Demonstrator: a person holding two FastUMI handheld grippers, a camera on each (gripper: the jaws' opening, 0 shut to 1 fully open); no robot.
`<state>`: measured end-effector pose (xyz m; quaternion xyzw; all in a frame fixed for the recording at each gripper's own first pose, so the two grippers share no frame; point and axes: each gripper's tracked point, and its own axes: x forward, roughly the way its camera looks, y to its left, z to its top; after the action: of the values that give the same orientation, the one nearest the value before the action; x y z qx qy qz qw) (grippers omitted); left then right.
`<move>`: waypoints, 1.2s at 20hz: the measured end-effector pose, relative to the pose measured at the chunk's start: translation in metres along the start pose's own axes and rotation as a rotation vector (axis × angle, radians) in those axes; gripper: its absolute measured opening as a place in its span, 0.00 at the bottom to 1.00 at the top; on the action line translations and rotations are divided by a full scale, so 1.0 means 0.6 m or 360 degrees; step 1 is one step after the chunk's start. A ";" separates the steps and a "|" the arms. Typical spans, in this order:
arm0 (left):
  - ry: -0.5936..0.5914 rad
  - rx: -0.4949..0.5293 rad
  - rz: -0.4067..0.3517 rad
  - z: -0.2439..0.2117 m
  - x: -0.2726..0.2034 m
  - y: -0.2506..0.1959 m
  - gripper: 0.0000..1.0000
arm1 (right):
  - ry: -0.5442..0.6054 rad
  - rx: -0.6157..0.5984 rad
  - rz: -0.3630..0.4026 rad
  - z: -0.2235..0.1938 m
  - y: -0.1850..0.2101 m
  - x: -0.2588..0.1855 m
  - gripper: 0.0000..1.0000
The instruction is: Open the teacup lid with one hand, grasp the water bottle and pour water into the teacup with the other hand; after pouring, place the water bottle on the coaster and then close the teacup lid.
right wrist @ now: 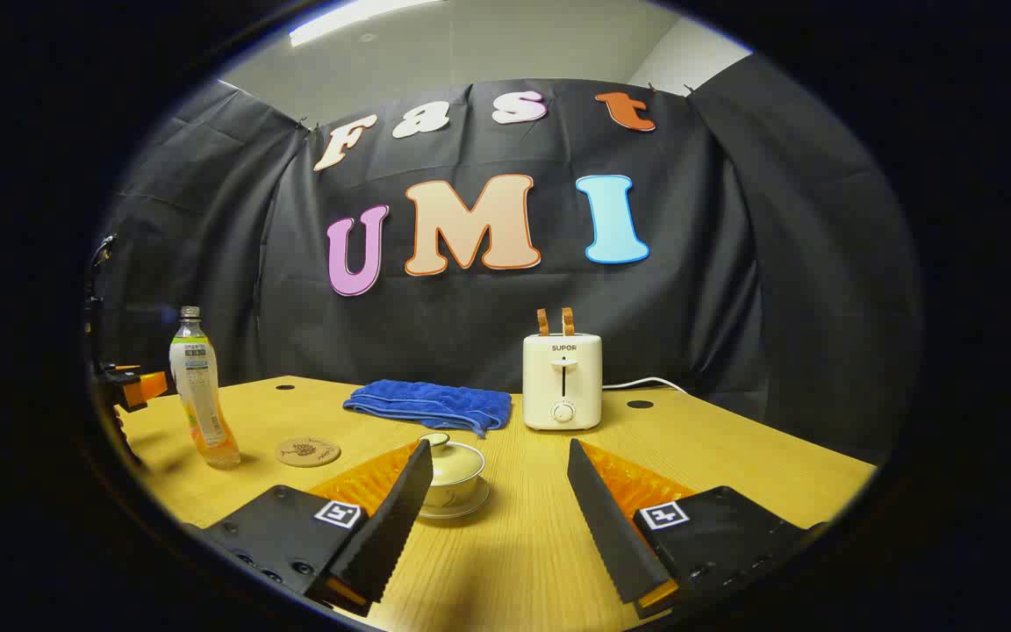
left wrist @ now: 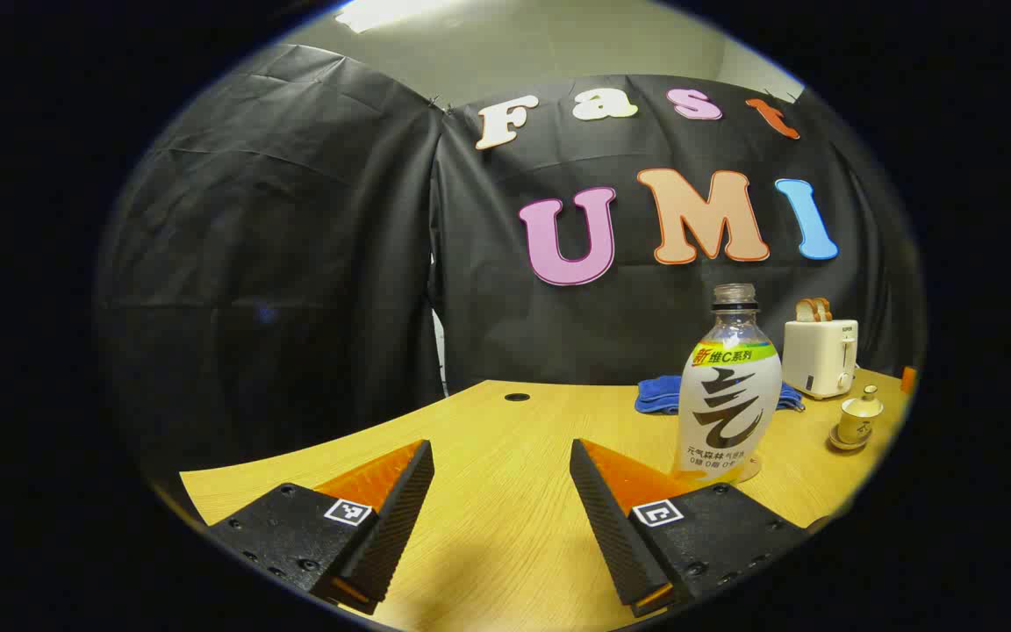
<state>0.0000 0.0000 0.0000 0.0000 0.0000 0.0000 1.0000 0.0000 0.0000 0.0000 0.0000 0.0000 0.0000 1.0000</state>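
Note:
A clear water bottle (left wrist: 729, 386) with a white label and no cap stands upright on the wooden table (left wrist: 505, 527), just right of and beyond my open left gripper (left wrist: 500, 448). The lidded cream teacup (left wrist: 858, 420) sits on its saucer far to the right. In the right gripper view the teacup (right wrist: 453, 465), lid on, rests just behind the left finger of my open right gripper (right wrist: 498, 448). A round coaster (right wrist: 307, 451) lies between the teacup and the bottle (right wrist: 198, 395). Neither gripper holds anything. The left gripper (right wrist: 132, 386) appears at the far left edge.
A folded blue towel (right wrist: 431, 404) lies at the back of the table (right wrist: 734, 474), with a white toaster (right wrist: 562, 377) holding two bread slices to its right. Two cable holes (right wrist: 640, 405) mark the tabletop. The black cloth wall closes off the back.

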 end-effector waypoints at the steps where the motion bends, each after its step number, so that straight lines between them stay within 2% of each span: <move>1: 0.0000 0.0000 0.0000 -0.001 0.000 0.000 0.92 | -0.0001 -0.0001 0.0000 0.003 0.000 0.000 0.98; 3: -0.0001 0.0000 0.0000 -0.001 0.000 0.000 0.92 | 0.0000 0.0000 0.0001 0.000 0.000 0.000 1.00; 4: -0.0001 0.0000 -0.0002 0.000 0.000 0.000 0.92 | 0.0000 0.0000 0.0001 0.000 0.000 0.000 0.95; 5: 0.0000 -0.0001 -0.0003 -0.001 0.000 0.000 0.92 | 0.0000 -0.0001 0.0001 -0.002 0.000 0.000 0.98; 9: 0.0000 -0.0001 -0.0006 -0.001 0.000 -0.001 0.92 | 0.0000 0.0000 0.0004 0.000 0.001 0.001 1.00; 19: 0.0000 -0.0004 -0.0037 0.002 -0.001 -0.004 0.92 | -0.0001 -0.0001 0.0006 -0.001 0.001 0.000 0.98; 22: 0.0001 -0.0003 -0.0044 0.003 -0.002 -0.005 0.92 | -0.0003 0.0002 0.0041 -0.002 0.006 0.001 0.98; 23: 0.0001 -0.0002 -0.0045 0.002 -0.001 -0.004 0.92 | -0.0001 0.0001 0.0056 -0.003 0.009 0.001 0.94; 24: 0.0001 -0.0002 -0.0046 0.003 -0.002 -0.004 0.92 | -0.0001 0.0002 0.0069 -0.002 0.011 0.001 0.98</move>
<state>-0.0011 -0.0025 0.0019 -0.0007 0.0004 -0.0144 0.9999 0.0007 0.0063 -0.0012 0.0007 -0.0003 0.0217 0.9998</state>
